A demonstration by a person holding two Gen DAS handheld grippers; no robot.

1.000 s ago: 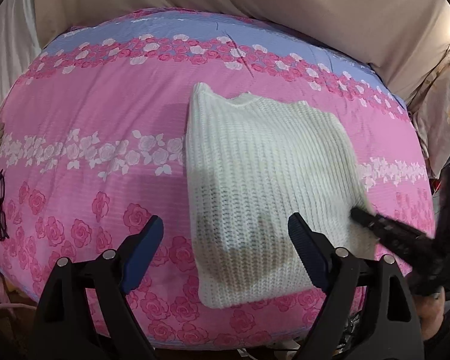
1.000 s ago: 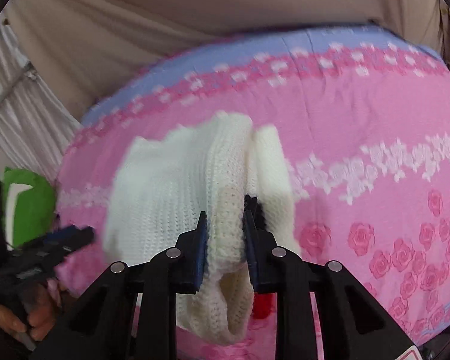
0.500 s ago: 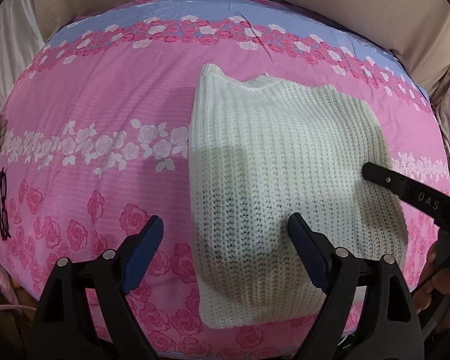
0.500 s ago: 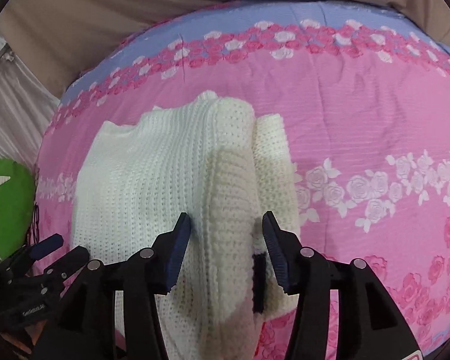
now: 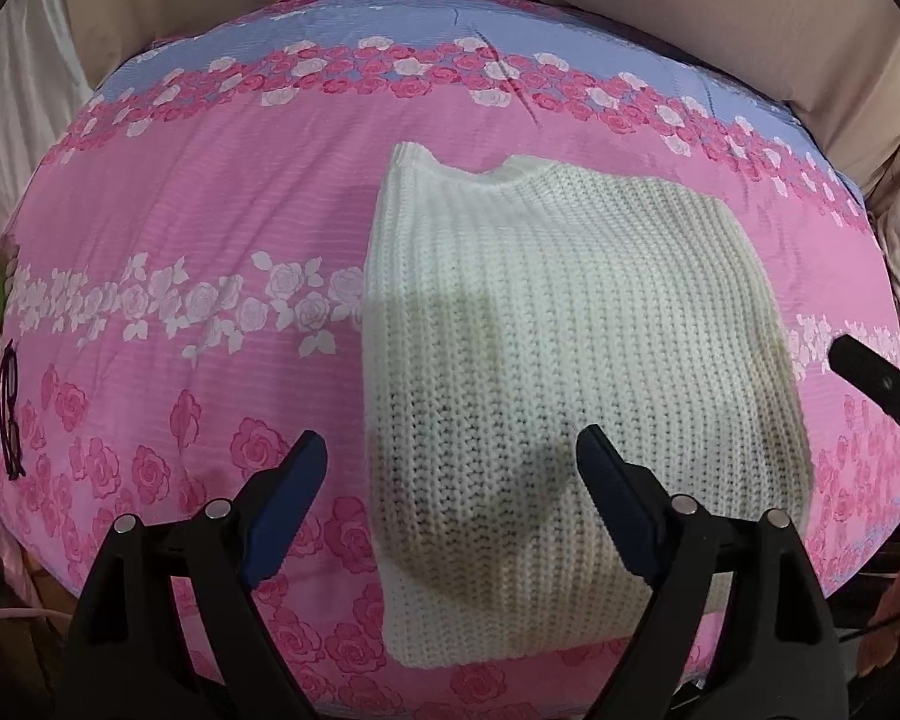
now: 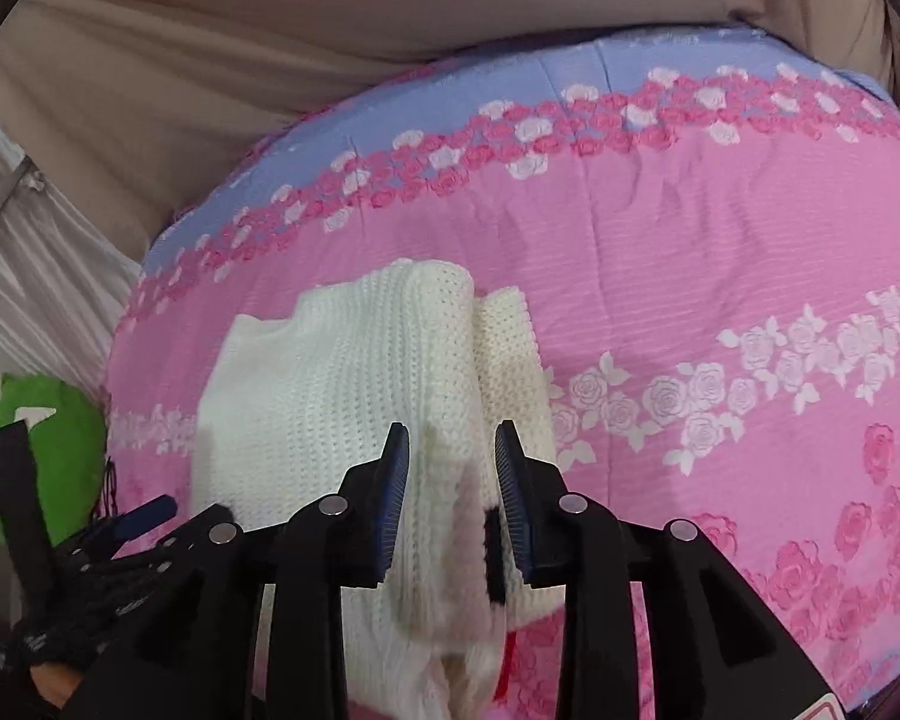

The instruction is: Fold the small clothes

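A white knit sweater [image 5: 558,348] lies folded on the pink rose-patterned bed cover [image 5: 180,228], sleeves tucked in, neckline at the far end. My left gripper [image 5: 450,480] is open and empty, hovering above the sweater's near left part. In the right wrist view the sweater [image 6: 342,396] shows its folded right edge as a thick roll. My right gripper [image 6: 450,456] is open, its jaws on either side of that roll, not clamping it. The right gripper's tip [image 5: 870,372] also shows at the right edge of the left wrist view.
A green object [image 6: 42,450] lies at the bed's left side. Beige curtain fabric [image 6: 270,60] hangs behind the bed. A dark printed mark [image 5: 9,414] sits on the cover at the left. The left gripper [image 6: 120,534] shows at lower left in the right wrist view.
My right gripper has opened and let go of the sweater's folded right edge, then drawn back a little. The sweater now lies flat. The left gripper stayed open.
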